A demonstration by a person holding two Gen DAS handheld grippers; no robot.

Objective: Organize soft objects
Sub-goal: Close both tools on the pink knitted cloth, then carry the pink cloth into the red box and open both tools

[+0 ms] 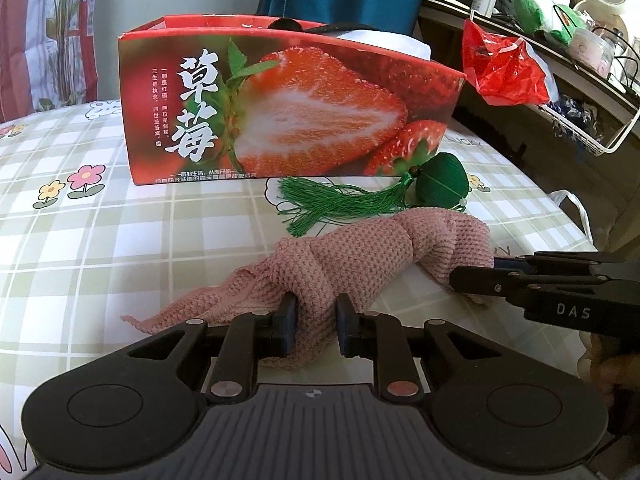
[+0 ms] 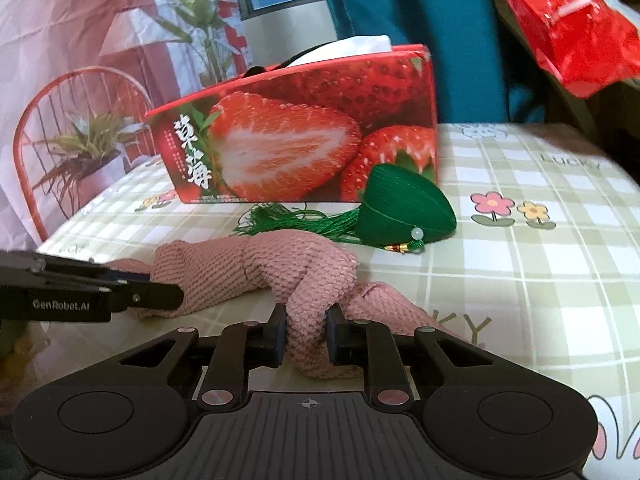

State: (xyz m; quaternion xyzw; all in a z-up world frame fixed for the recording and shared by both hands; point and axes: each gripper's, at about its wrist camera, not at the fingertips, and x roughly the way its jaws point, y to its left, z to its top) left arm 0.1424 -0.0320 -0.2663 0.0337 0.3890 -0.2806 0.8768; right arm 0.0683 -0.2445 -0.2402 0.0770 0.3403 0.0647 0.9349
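A pink knitted cloth (image 1: 348,252) lies bunched on the checked tablecloth, in front of a red strawberry box (image 1: 280,104). My left gripper (image 1: 316,320) is shut on one end of the cloth. My right gripper (image 2: 307,332) is shut on the other end of the cloth (image 2: 256,272). The right gripper also shows in the left wrist view (image 1: 476,280), and the left gripper in the right wrist view (image 2: 164,292). A green zongzi-shaped sachet with a tassel (image 1: 438,180) lies between cloth and box; it also shows in the right wrist view (image 2: 404,208).
The open-topped strawberry box (image 2: 304,132) holds white and dark items. A red plastic bag (image 1: 504,68) hangs from a cluttered rack at the right. A red chair (image 2: 80,92) stands beyond the table's left edge. A person in blue stands behind the box.
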